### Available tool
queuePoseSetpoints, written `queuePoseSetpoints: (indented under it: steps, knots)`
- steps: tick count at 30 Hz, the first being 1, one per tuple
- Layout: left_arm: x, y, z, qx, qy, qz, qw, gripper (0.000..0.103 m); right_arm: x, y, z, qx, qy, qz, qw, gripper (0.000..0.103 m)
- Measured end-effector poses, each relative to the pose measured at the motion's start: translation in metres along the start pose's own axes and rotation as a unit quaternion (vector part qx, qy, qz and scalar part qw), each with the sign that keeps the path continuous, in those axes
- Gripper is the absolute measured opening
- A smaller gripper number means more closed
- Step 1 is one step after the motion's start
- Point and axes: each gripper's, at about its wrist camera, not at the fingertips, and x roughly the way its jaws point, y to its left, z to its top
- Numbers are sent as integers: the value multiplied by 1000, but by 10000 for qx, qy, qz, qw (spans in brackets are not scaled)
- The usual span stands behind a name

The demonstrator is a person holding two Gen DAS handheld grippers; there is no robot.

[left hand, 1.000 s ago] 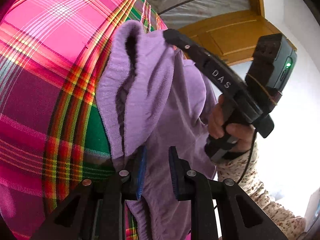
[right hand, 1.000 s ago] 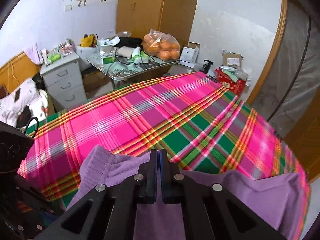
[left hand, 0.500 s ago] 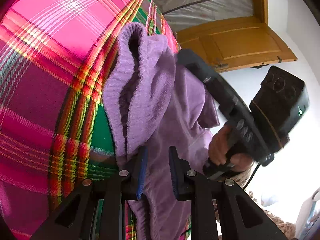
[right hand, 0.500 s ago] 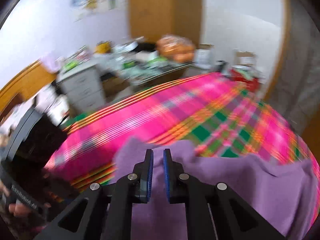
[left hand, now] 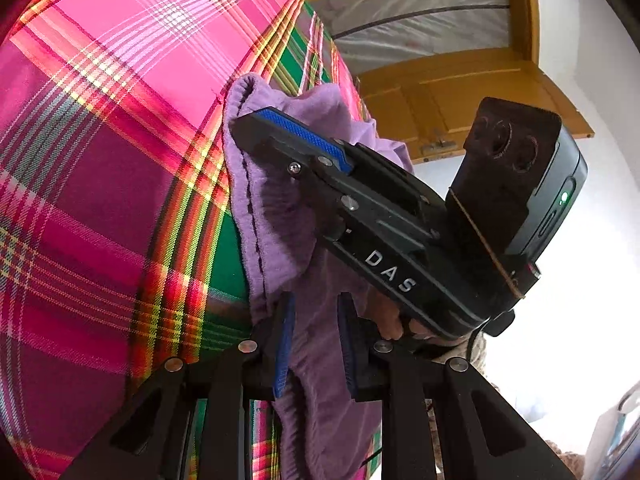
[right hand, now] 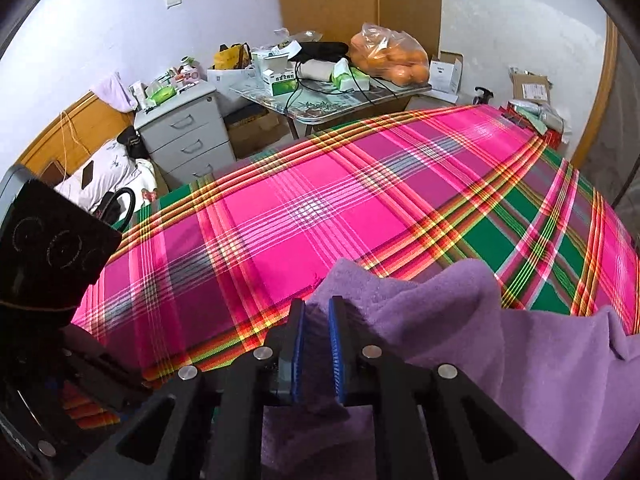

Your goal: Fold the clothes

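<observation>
Purple and fuzzy, the soft garment (right hand: 520, 364) lies bunched up at the near edge of the bed (right hand: 304, 216), which wears a bright pink, green and yellow checked cover.

The left tongs (left hand: 316, 340) point along that edge. Their blue pads sit a little apart, with purple cloth running between them. I cannot tell if they pinch it.

The right tongs (right hand: 316, 344) reach in from the near edge. Their blue pads are close together, with a thick fold of the garment between them. In the left view, the right tongs' black body crosses in front of the cloth, with white letters "DAS" on its side. It hides part of the garment. A hand (left hand: 390, 322) grips the handle under it. The garment's hem has a line of dark stitches and curls over into a rolled lip.

Past the far edge of the bed stand a grey drawer unit (right hand: 184, 136) and a cluttered tabletop (right hand: 320, 110) with a bag of oranges (right hand: 390, 60). A wooden wardrobe (right hand: 360, 4) stands behind them.
</observation>
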Motion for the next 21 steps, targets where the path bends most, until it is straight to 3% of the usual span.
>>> queuePoseSetpoints:
  steps: [3,7,9,12,15,21]
  knots:
    - [-1,-2,0,-26,-17,63,10000,22,-17,-2,4,300,-7,-164,9994,12]
    - [-9,-6,-6,-38,-182,363,9992,26,-65,1,-4,485,-414,-306,9975,12]
    - [-15,-7,-11,14,-311,623,9976,26,-90,7,-19,547,-478,-364,9967,12]
    - [-23,-5,-16,-108,-376,673,9970,26,-124,17,-47,633,-531,-459,9955,14]
    - [-28,-8,-18,-157,-373,715,9966,31,-127,37,-75,650,-450,-301,9964,28]
    - [-38,-13,-23,-254,-366,799,9958,36,-118,86,-128,594,-260,33,9979,35]
